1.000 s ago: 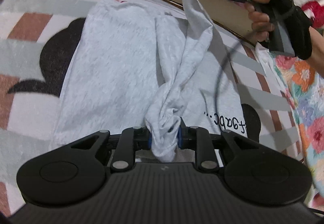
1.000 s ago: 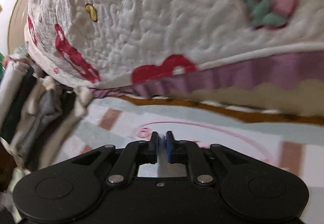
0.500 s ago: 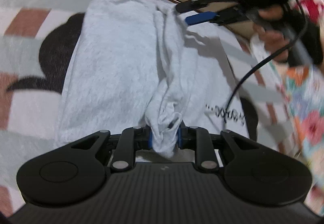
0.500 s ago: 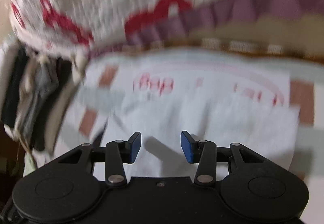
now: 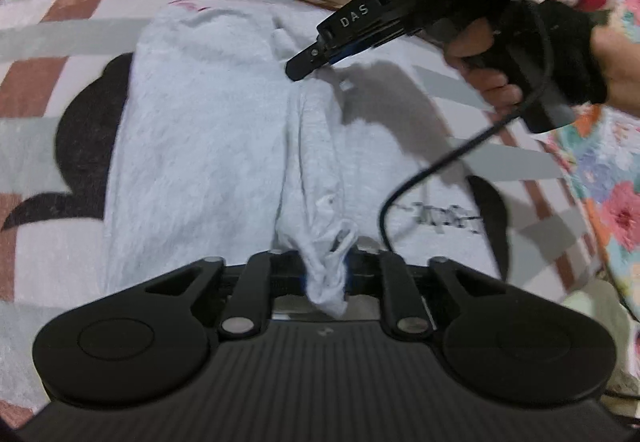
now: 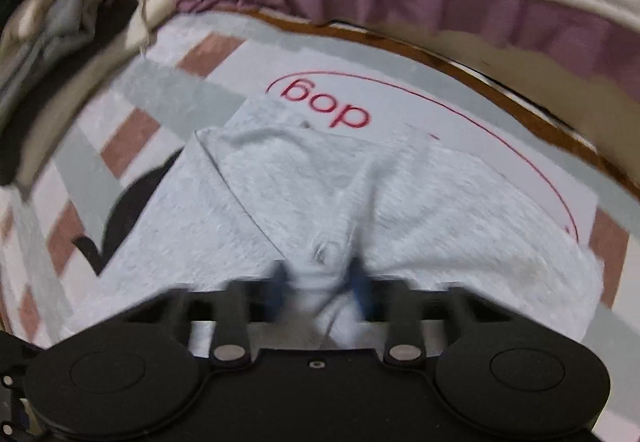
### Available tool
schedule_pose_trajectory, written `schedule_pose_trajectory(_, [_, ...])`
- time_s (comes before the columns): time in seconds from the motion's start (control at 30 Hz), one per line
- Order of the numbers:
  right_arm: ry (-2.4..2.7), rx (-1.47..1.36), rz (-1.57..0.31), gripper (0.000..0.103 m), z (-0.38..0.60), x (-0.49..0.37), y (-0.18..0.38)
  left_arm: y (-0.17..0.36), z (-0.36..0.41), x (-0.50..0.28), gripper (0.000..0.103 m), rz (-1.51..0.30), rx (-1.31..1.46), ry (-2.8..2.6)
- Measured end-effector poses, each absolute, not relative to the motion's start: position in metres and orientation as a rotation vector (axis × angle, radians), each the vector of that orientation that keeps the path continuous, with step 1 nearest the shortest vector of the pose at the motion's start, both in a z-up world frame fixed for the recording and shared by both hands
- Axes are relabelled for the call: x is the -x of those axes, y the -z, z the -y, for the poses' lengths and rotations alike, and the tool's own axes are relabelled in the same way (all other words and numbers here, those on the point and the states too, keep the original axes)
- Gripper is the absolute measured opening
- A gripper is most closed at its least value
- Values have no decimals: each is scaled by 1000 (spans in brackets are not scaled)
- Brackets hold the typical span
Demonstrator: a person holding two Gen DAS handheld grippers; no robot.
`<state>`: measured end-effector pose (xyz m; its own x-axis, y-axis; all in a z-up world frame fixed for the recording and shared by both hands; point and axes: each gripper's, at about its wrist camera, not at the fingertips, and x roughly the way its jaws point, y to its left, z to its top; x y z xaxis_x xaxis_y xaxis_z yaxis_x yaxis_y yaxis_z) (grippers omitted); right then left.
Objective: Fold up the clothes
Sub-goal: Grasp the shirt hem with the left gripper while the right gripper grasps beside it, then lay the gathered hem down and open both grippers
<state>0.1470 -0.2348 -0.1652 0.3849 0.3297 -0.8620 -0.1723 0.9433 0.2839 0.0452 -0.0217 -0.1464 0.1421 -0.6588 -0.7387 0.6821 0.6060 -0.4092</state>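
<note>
the right claw (image 5: 308, 68) has just let go, dropped to the far end of the grey garment (image 5: 200, 130) on the bed and closed on a fresh ridge. the left claw (image 5: 325, 276), jaws just tightening, pinches the near bunch, ready for the next fold.

Pale grey garment (image 5: 200, 146) spread flat on patterned bedding, centre fold bunched into a ridge

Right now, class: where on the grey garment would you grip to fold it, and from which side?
Grip the raised central ridge of the grey garment, coming from above. It stands bunched off the blanket, while the flat panels offer nothing to pinch. Both the left gripper and right gripper grip that ridge.
</note>
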Motion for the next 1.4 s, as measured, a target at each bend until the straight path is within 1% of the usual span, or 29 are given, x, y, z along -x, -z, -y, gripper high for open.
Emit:
schedule_pose_trajectory(0.07, [-351, -200, -1085, 13, 248, -136, 161, 140, 24, -40, 13, -1020, -59, 977])
schedule_pose_trajectory(0.23, [-400, -284, -966, 12, 276, -111, 144, 129, 25, -31, 13, -989, -67, 983])
schedule_pose_trajectory(0.43, [-451, -383, -883, 13, 259, -117, 125, 114, -8, -34, 13, -976, -1, 926])
schedule_pose_trajectory(0.53, [-512, -380, -876, 13, 236, -123, 122, 119, -36, -35, 13, -1006, 60, 877])
schedule_pose_trajectory(0.73, [-571, -306, -919, 13, 186, -138, 130, 155, -68, -46, 13, -1158, 215, 786])
schedule_pose_trajectory(0.93, [-551, -297, -946, 13, 172, -149, 139, 155, -74, -49, 13, -1153, 228, 783])
schedule_pose_trajectory(1.0, [-550, -294, -956, 14, 170, -150, 143, 161, -74, -50, 14, -1182, 221, 760])
schedule_pose_trajectory(1.03, [-551, -291, -962, 15, 170, -151, 147, 165, -74, -50, 16, -1198, 218, 746])
schedule_pose_trajectory(1.07, [-554, -310, -966, 20, 171, -150, 149, 170, -75, -50, 16, -1218, 223, 725])
schedule_pose_trajectory(1.1, [-557, -333, -970, 22, 172, -149, 150, 172, -77, -50, 16, -1229, 236, 710])
schedule_pose_trajectory(1.17, [-564, -379, -976, 26, 175, -146, 154, 168, -83, -49, 17, -1231, 256, 686])
schedule_pose_trajectory(1.23, [-605, -381, -935, 30, 180, -134, 145, 161, -90, -46, 17, -1225, 239, 650])
schedule_pose_trajectory(1.3, [-646, -349, -886, 31, 186, -117, 136, 155, -98, -43, 17, -1234, 226, 605])
schedule_pose_trajectory(1.4, [-642, -249, -882, 32, 198, -84, 137, 145, -111, -39, 17, -1233, 186, 530])
